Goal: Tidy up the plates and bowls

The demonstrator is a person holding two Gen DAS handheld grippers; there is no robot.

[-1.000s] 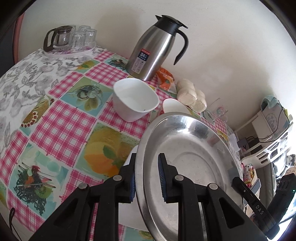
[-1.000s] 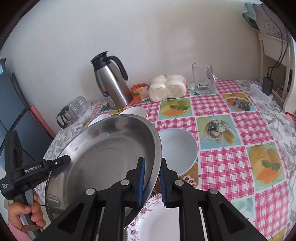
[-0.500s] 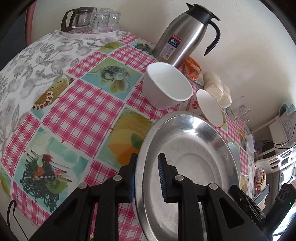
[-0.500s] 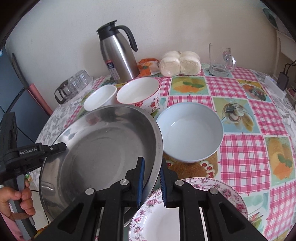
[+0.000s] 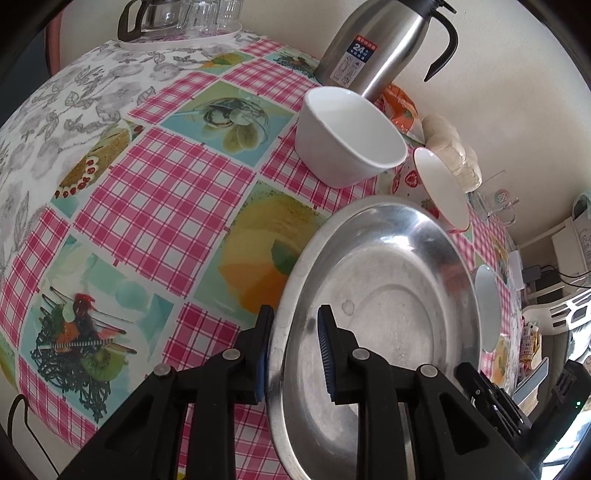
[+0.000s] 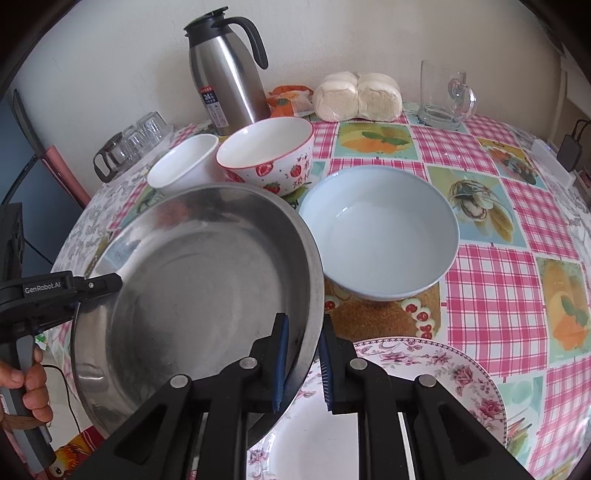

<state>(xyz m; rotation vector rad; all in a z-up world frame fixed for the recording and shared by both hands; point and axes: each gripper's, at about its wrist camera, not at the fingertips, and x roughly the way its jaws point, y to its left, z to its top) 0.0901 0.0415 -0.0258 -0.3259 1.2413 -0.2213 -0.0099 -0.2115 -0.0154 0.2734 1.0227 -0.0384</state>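
Observation:
A large steel plate [image 5: 384, 314] [image 6: 199, 291] is held between both grippers, low over the table. My left gripper [image 5: 293, 354] is shut on its left rim; my right gripper [image 6: 303, 363] is shut on its right rim. A floral plate [image 6: 424, 391] lies under the steel plate's right edge. A pale blue bowl [image 6: 380, 232] sits just right of it. A strawberry bowl [image 6: 269, 155] [image 5: 439, 192] and a plain white bowl [image 6: 184, 168] [image 5: 351, 136] stand behind it.
A steel thermos [image 6: 229, 70] [image 5: 376, 44], wrapped buns [image 6: 358, 96], an orange packet [image 6: 288, 99] and a glass mug [image 6: 443, 96] stand along the back wall. A tray with a glass pot and glasses [image 5: 181, 22] sits at the far left. The checked tablecloth [image 5: 159, 206] covers the round table.
Both grippers have lowered and brought the steel plate forward over the table. The bowls and thermos now look closer and larger in both views.

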